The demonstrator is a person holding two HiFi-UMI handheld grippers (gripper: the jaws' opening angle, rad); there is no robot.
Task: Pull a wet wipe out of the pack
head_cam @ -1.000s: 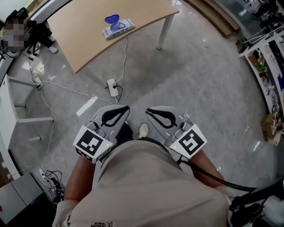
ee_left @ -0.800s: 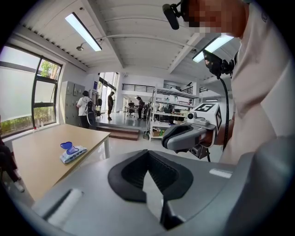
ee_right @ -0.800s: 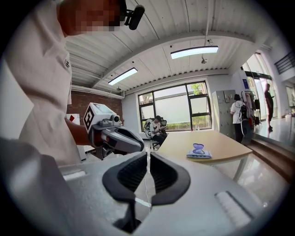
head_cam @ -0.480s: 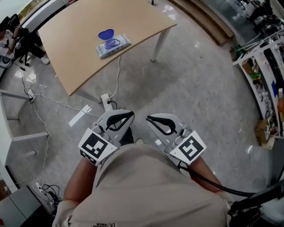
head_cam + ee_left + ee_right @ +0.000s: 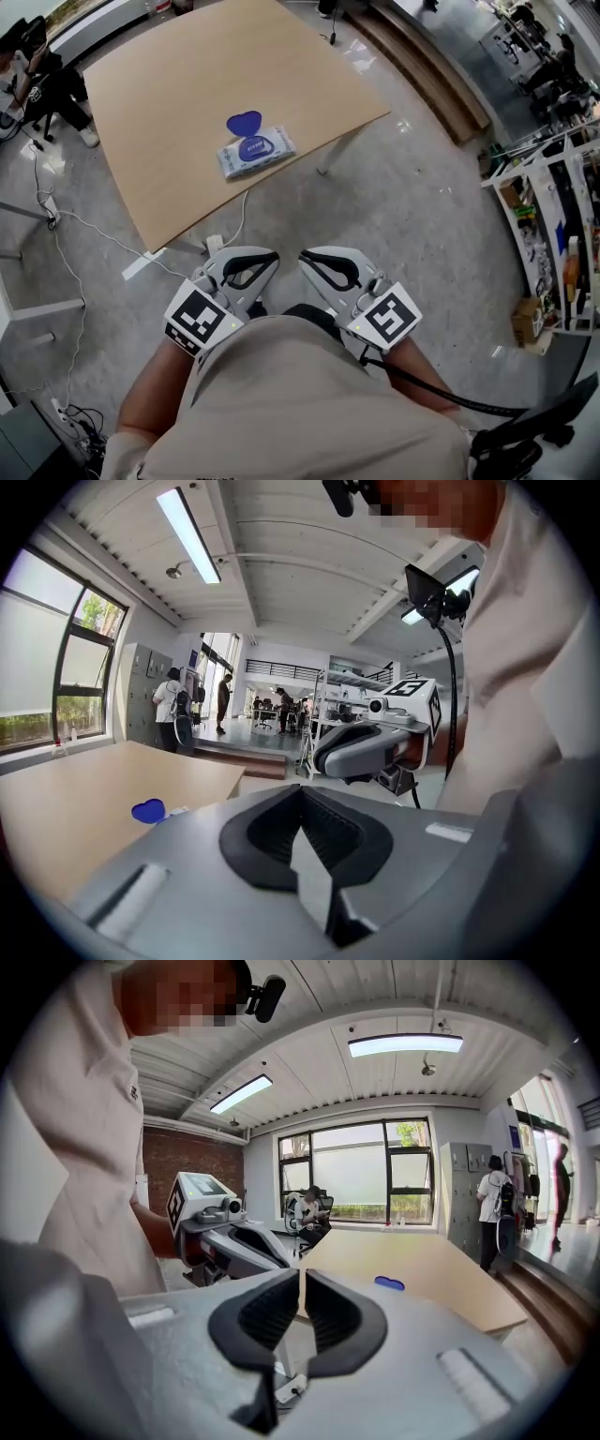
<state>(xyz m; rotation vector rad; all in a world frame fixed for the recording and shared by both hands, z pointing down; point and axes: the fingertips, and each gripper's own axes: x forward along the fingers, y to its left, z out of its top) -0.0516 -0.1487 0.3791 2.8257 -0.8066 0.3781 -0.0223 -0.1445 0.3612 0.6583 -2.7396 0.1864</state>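
Observation:
The wet wipe pack [image 5: 255, 150] lies near the front edge of the wooden table [image 5: 187, 84], its blue lid [image 5: 244, 123] flipped open. Both grippers hang close to my body over the floor, well short of the table. My left gripper [image 5: 268, 256] is shut and empty, and my right gripper [image 5: 306, 255] beside it is shut and empty too. In the left gripper view the blue lid [image 5: 147, 810] shows on the table [image 5: 84, 789], beyond the shut left gripper [image 5: 300, 790]. The right gripper view shows the lid [image 5: 389, 1283] far past the shut right gripper [image 5: 302, 1273].
A power strip [image 5: 214, 244] with white cables lies on the grey floor under the table's edge. A seated person [image 5: 37, 80] is at the far left. Shelving [image 5: 553, 216] stands at the right, and a wooden step [image 5: 441, 66] runs behind the table. People stand in the background [image 5: 173, 710].
The table and the pack have come nearer and lower in the head view. Both grippers stay shut, side by side in front of my body.

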